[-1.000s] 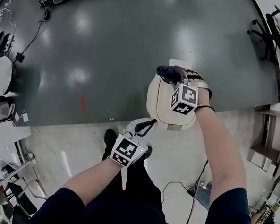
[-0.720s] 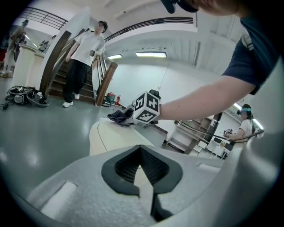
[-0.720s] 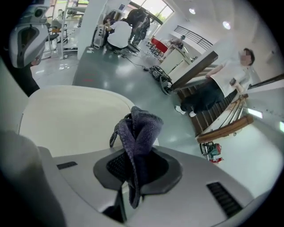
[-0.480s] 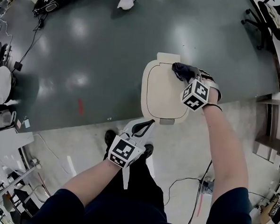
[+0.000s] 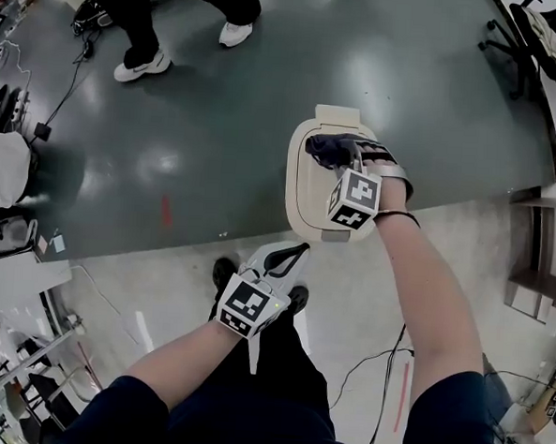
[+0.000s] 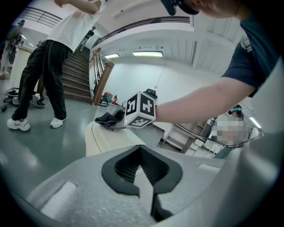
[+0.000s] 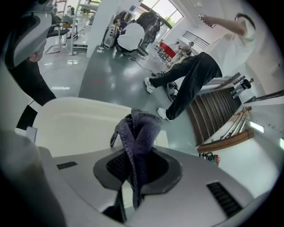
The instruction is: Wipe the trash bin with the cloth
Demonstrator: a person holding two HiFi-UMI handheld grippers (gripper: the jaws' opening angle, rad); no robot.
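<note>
A cream trash bin [image 5: 310,185] with a closed lid stands on the floor in front of me. My right gripper [image 5: 346,157] is over the lid's far half, shut on a dark grey cloth [image 5: 328,148] that rests on the lid. In the right gripper view the cloth [image 7: 138,131] sticks up bunched between the jaws, with the lid [image 7: 75,124] just beyond. My left gripper [image 5: 298,252] hovers at the bin's near edge, apart from it, shut and holding nothing. From the left gripper [image 6: 143,177] I see the bin [image 6: 104,141] and the cloth [image 6: 109,119] on top.
A person in black trousers and white shoes [image 5: 164,17] stands on the dark floor beyond the bin. An office chair [image 5: 533,44] is at the far right, shelving [image 5: 536,270] at the right, cables [image 5: 382,363] by my feet. A staircase [image 6: 75,80] rises behind.
My right gripper has slid the cloth leftward across the lid from its right edge. A standing person has come into view at the top left. The left gripper has hardly moved.
</note>
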